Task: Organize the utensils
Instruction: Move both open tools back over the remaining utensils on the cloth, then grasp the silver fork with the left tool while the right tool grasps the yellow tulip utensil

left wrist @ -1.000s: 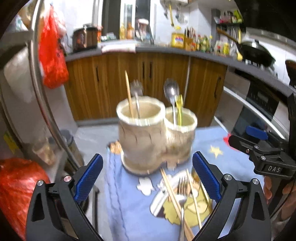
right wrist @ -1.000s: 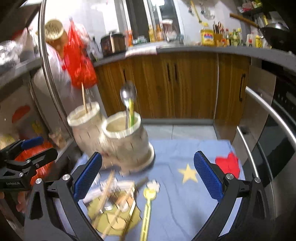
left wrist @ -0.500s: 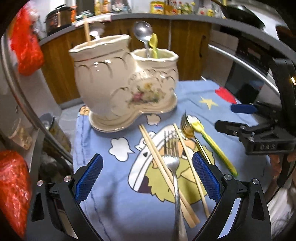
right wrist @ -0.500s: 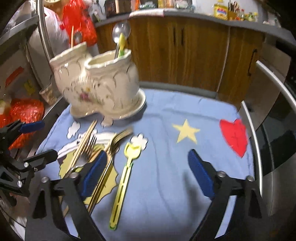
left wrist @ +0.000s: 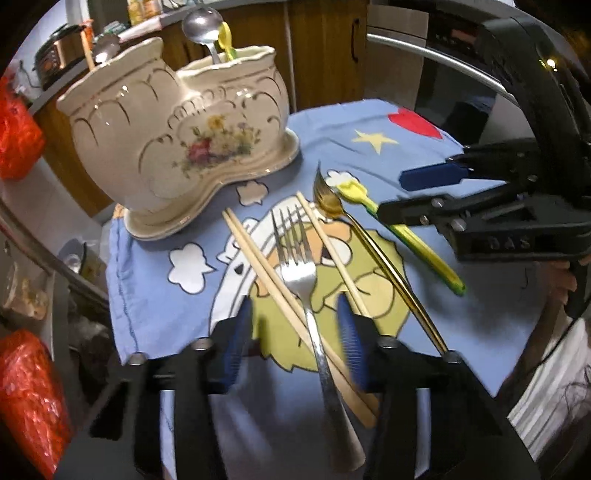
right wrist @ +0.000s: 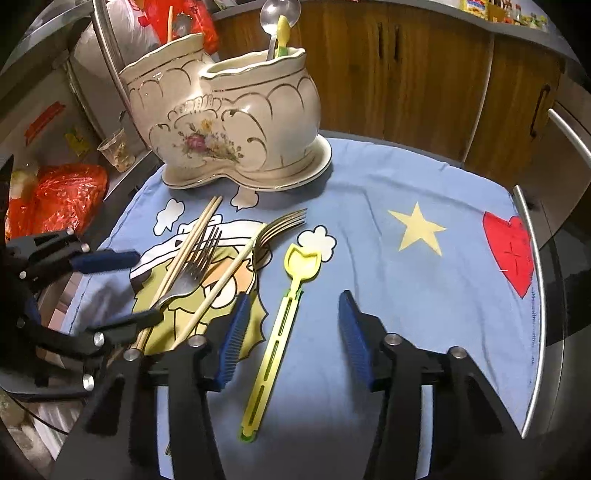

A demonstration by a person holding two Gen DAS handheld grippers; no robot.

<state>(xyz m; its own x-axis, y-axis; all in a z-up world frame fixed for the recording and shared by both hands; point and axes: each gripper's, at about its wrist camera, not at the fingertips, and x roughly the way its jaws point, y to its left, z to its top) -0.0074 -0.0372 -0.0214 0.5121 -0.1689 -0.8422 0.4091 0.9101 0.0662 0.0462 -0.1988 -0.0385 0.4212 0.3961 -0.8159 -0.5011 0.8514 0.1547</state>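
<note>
A cream twin-pot ceramic holder (left wrist: 177,140) (right wrist: 229,122) stands at the back of the blue cartoon cloth (right wrist: 406,295), with a silver spoon (left wrist: 203,26) in its right pot. On the cloth lie a silver fork (left wrist: 299,273), two chopsticks (left wrist: 258,258), a gold fork (left wrist: 369,240) and a yellow-green scoop (right wrist: 288,306). My left gripper (left wrist: 295,343) hangs low with its jaws closing; the silver fork's handle and one chopstick lie between the pads, untouched. My right gripper (right wrist: 293,339) straddles the scoop's handle, its jaws closing with gaps on both sides.
Red plastic bags (right wrist: 62,192) sit off the cloth's left edge beside a small glass (right wrist: 116,151). Wooden cabinets (right wrist: 424,74) stand behind. A metal rail (right wrist: 535,277) curves along the cloth's right edge. A person's hand (left wrist: 554,273) holds the right gripper.
Both grippers have come down and tilted toward the cloth. Their jaws have narrowed from wide open, the left around the silver fork's handle, the right around the yellow-green scoop.
</note>
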